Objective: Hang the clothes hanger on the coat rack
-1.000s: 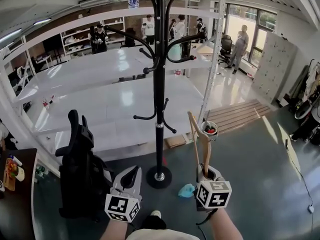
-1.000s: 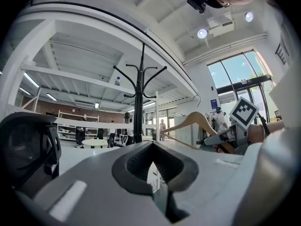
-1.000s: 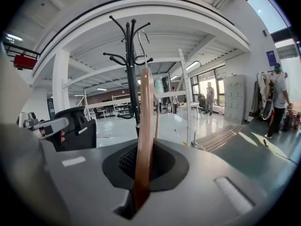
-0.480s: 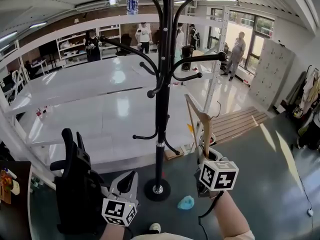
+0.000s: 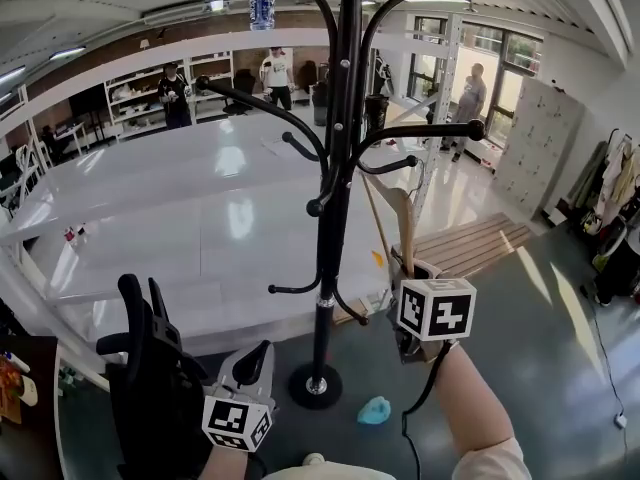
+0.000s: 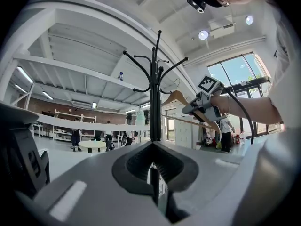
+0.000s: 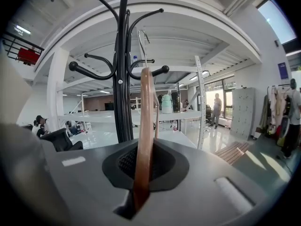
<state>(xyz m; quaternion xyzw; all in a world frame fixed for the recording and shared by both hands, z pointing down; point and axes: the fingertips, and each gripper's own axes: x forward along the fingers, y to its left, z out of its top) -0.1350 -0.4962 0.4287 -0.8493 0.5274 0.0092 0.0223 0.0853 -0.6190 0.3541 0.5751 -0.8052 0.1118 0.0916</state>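
Since a second ago my right gripper (image 5: 408,273) has risen and come close to the black coat rack (image 5: 333,198). It carries the wooden clothes hanger (image 7: 143,126) clamped edge-on in its jaws, with the wire hook (image 7: 141,44) just beside the rack's upper arms but not over one. My left gripper (image 5: 260,353) hangs low near the rack's foot, jaws together on nothing. I reckon I should lift until the hook clears a knobbed arm tip (image 7: 164,68), slide past it, then lower before letting go.
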